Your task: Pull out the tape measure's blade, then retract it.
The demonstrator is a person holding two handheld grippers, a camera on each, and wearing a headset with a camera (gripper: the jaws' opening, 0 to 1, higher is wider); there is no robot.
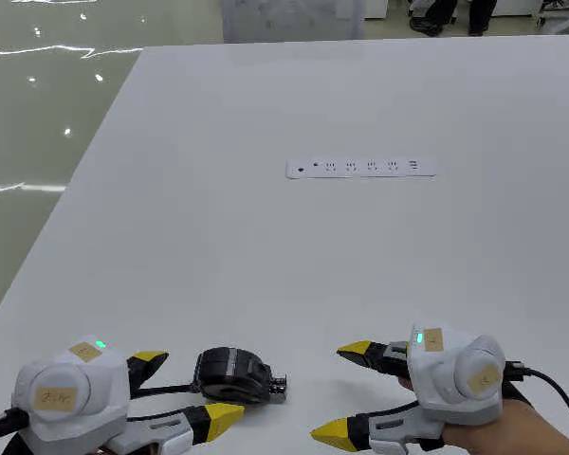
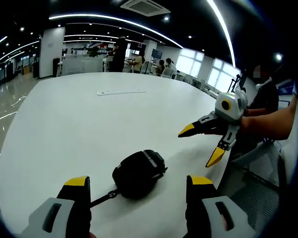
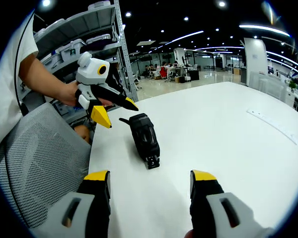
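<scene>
– Two tools sit closest to us: the white plastic left gripper (image 1: 192, 387) with yellow tips, and the right gripper (image 1: 334, 391), which looks the same. What are they doing?
– Nothing. Both have their jaws spread wide, and nothing is in them.
– Where is the small, round black tape measure (image 1: 234, 373)?
– Lying on the table, just in front of the left gripper's tips, not touched. Its blade is all inside. The little metal end points at the right gripper, which is near but apart.
– What could go wrong?
– I think the case could slide away if the left jaws don't squeeze it tight, because the top looks smooth. The metal end is tiny, so the right tips could slip off it. And if the blade is let go too fast, it could snap back hard.
– What is it lying on?
– A big, plain white table (image 1: 313, 256). Farther out lies a long white power strip (image 1: 362, 168).
– And the room?
– A shiny grey floor (image 1: 38, 114), a grey mesh chair (image 3: 35, 153), metal shelves (image 3: 84, 22) and bright ceiling lights (image 3: 258, 27).
</scene>
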